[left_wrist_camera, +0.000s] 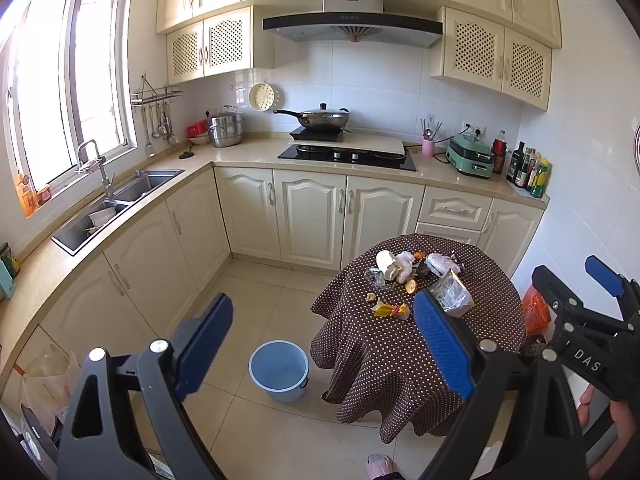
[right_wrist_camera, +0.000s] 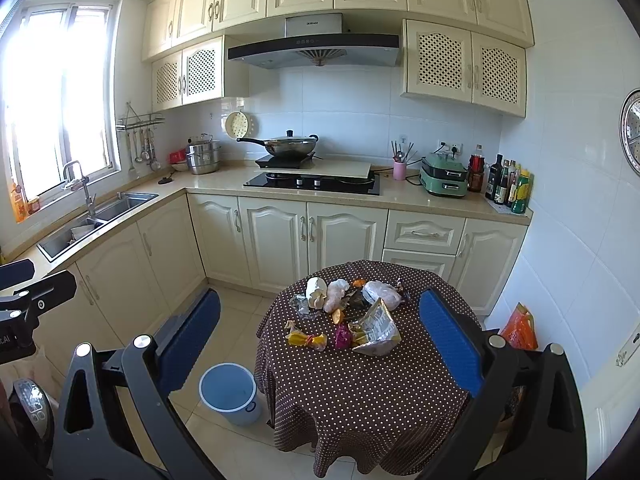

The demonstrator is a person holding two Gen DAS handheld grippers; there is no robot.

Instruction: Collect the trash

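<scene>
Trash-strewn polka-dot table (right_wrist_camera: 360, 380), blue bucket (right_wrist_camera: 228, 396) beside, cream kitchen.

Cloth, foil and plastic

Matt dotted tablecloth (right_wrist_camera: 360, 392) ahead carries a crinkled, shiny foil wrapper (right_wrist_camera: 376, 330); smooth plastic bucket (right_wrist_camera: 229, 396) on glossy floor tiles (left_wrist_camera: 260, 292).

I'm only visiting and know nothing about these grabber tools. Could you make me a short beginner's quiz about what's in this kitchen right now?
1. True or false: the blue bucket stands on the round table.
2. Is either the left gripper or the right gripper holding anything?
3. Which lies nearest the cameras: A the white cup, B the silver snack bag, C the orange peel?

Key:
1. False; it stands on the floor beside the table.
2. No; both are open and empty.
3. B.
</scene>
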